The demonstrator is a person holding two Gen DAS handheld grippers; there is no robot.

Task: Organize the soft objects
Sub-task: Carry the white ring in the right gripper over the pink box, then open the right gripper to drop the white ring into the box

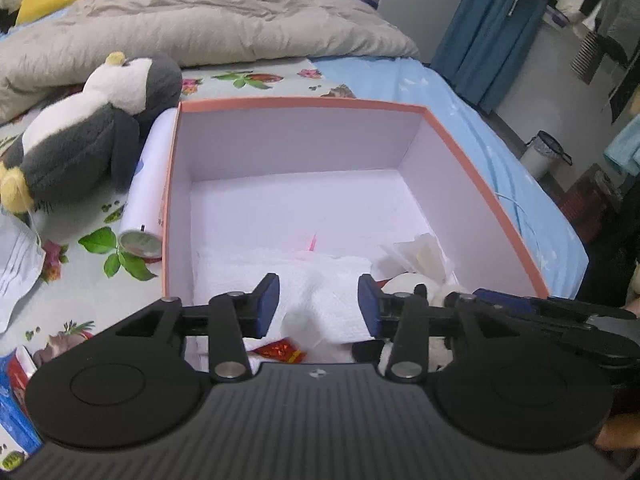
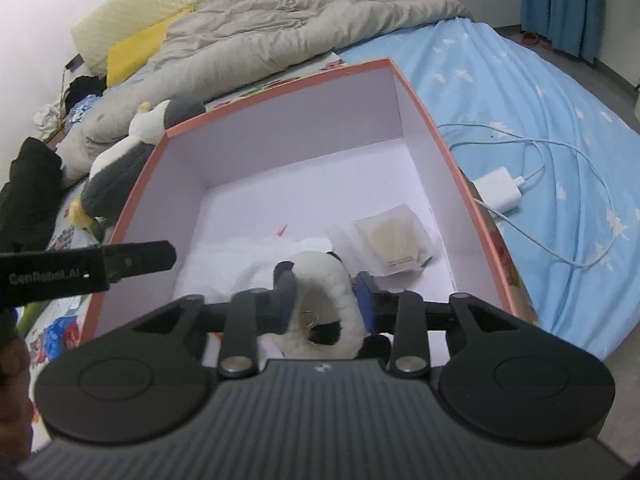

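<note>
An open pink-rimmed box (image 1: 304, 105) with a white inside stands on the bed; it also shows in the right wrist view (image 2: 276, 80). My left gripper (image 1: 319, 305) is open and empty above a white towel (image 1: 320, 280) lying in the box's near end. My right gripper (image 2: 326, 302) is shut on a small white and black plush toy (image 2: 320, 276), held over the box's near end. A grey and white plush penguin (image 1: 92, 128) lies on the bed left of the box, also seen in the right wrist view (image 2: 132, 152).
A white cylinder can (image 1: 148, 192) lies against the box's left wall. A clear packet (image 2: 394, 240) and a red wrapper (image 1: 280, 350) lie in the box. A white charger with cable (image 2: 500, 188) lies on the blue sheet. A grey duvet (image 1: 200, 12) covers the far bed.
</note>
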